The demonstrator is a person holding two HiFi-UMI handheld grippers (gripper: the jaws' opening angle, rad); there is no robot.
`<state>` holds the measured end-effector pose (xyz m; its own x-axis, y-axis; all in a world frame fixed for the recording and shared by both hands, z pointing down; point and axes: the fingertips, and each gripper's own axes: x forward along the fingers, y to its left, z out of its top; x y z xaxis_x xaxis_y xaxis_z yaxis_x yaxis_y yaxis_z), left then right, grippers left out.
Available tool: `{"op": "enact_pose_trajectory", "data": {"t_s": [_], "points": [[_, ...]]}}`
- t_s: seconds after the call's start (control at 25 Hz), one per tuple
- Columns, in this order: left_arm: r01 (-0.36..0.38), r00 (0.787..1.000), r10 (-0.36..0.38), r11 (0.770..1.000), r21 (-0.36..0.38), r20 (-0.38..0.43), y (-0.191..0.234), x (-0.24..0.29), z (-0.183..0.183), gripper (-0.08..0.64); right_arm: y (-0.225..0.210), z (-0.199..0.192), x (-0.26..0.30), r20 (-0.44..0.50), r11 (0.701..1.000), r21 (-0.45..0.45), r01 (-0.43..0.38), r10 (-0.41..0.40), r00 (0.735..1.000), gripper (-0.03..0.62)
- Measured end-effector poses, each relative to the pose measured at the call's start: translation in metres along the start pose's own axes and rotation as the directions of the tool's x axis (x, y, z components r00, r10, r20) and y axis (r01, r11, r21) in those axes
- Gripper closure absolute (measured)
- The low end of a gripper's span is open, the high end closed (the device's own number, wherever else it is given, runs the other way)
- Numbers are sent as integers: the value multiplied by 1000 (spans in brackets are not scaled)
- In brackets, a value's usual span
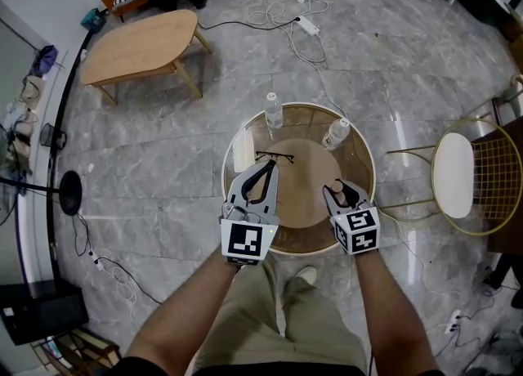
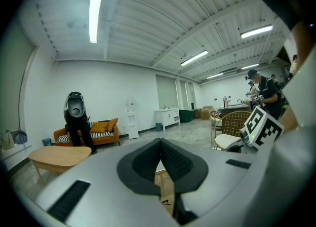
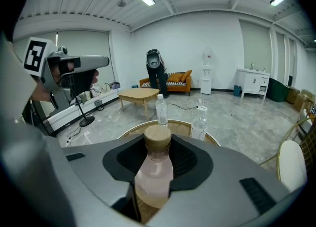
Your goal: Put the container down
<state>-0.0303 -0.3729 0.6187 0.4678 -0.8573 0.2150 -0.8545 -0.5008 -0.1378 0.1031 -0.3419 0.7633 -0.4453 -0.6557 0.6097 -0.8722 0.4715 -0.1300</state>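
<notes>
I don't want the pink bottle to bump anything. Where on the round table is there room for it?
The middle of the round table is bare, between the glasses and the right-hand water bottle, down to the near rim. The far rim is busier: the second water bottle stands there, behind the glasses.

A: Entry one, type of place?
B: Large open room, staged as a lounge. Marble floor point(image 1: 163, 162), orange sofa point(image 2: 106, 131), wooden coffee table point(image 1: 143, 46), gold wire chair point(image 1: 490, 172).
A: Anything un-homelike?
B: Ceiling strip lights point(image 2: 95, 16); power strip point(image 1: 308, 26) with loose cables across the floor.
</notes>
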Motion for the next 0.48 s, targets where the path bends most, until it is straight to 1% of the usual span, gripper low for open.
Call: {"op": "enact_pose_trajectory", "data": {"t_s": [0.32, 0.48], "points": [[-1, 1000, 0, 1000, -21, -21, 0, 4, -17, 549, -3, -34, 23, -92, 1000, 13, 0, 1, 996, 443], [0, 1000, -1, 1000, -26, -30, 1, 8, -24, 549, -7, -49, 36, -123, 1000, 18, 1, 1, 992, 443]]}}
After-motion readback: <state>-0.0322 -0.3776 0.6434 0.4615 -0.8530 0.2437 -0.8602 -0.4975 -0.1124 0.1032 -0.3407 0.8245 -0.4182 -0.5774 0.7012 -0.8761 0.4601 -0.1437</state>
